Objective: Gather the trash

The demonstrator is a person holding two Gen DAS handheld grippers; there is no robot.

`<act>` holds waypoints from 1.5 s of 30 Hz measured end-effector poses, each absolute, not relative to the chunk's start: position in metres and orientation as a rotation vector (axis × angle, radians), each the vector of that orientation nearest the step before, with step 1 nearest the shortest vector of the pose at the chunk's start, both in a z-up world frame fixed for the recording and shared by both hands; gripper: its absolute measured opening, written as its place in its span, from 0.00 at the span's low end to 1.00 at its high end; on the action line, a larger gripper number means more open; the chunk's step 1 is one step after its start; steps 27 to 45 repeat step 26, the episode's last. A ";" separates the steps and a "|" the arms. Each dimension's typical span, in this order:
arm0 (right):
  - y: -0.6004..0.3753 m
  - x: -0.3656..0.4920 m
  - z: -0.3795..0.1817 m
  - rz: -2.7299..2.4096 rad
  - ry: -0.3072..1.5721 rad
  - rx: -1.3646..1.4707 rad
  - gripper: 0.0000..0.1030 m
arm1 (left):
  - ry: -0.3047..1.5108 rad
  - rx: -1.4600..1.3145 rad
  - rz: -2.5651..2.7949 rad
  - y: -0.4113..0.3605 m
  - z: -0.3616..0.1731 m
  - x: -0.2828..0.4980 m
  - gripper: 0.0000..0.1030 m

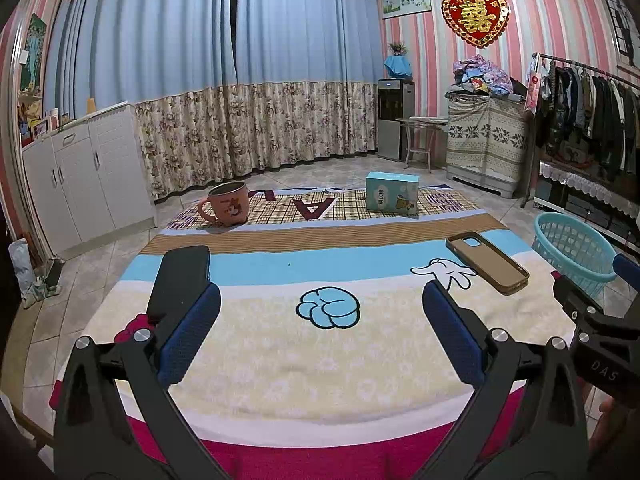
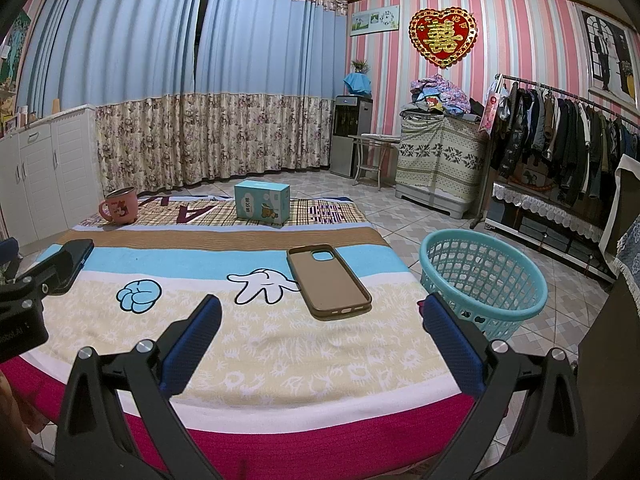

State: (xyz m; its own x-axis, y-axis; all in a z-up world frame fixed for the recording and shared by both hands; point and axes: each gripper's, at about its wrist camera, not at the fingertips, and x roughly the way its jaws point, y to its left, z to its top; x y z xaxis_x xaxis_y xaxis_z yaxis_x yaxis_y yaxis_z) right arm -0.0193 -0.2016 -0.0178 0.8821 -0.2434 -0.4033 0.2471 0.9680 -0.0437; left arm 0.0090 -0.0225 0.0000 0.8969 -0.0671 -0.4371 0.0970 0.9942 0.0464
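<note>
A blanket-covered table (image 1: 320, 368) holds a pink mug (image 1: 227, 204) at the far left, a light-blue box (image 1: 392, 193) at the far middle, a brown phone case (image 1: 486, 262) at the right and a black case (image 1: 182, 276) at the left. My left gripper (image 1: 320, 332) is open and empty over the near edge. My right gripper (image 2: 320, 340) is open and empty, near the brown phone case (image 2: 328, 282). A turquoise basket (image 2: 482, 284) stands on the floor right of the table. The box (image 2: 262, 203), the mug (image 2: 120, 205) and the black case (image 2: 72, 264) also show in the right wrist view.
White cabinets (image 1: 84, 176) stand at the left. Curtains (image 1: 240, 100) cover the far wall. A water dispenser (image 1: 394, 124), a covered cabinet (image 1: 486, 144) and a clothes rack (image 1: 588, 108) line the right side. The floor is tiled.
</note>
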 end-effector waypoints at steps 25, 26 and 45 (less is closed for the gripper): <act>-0.200 -0.019 -0.018 -0.256 0.419 0.008 0.96 | 0.439 0.057 -0.079 -0.020 0.013 0.008 0.95; -0.200 -0.019 -0.018 -0.256 0.419 0.008 0.96 | 0.440 0.056 -0.079 -0.019 0.013 0.008 0.95; -0.200 -0.019 -0.018 -0.256 0.419 0.008 0.96 | 0.440 0.056 -0.079 -0.019 0.013 0.008 0.95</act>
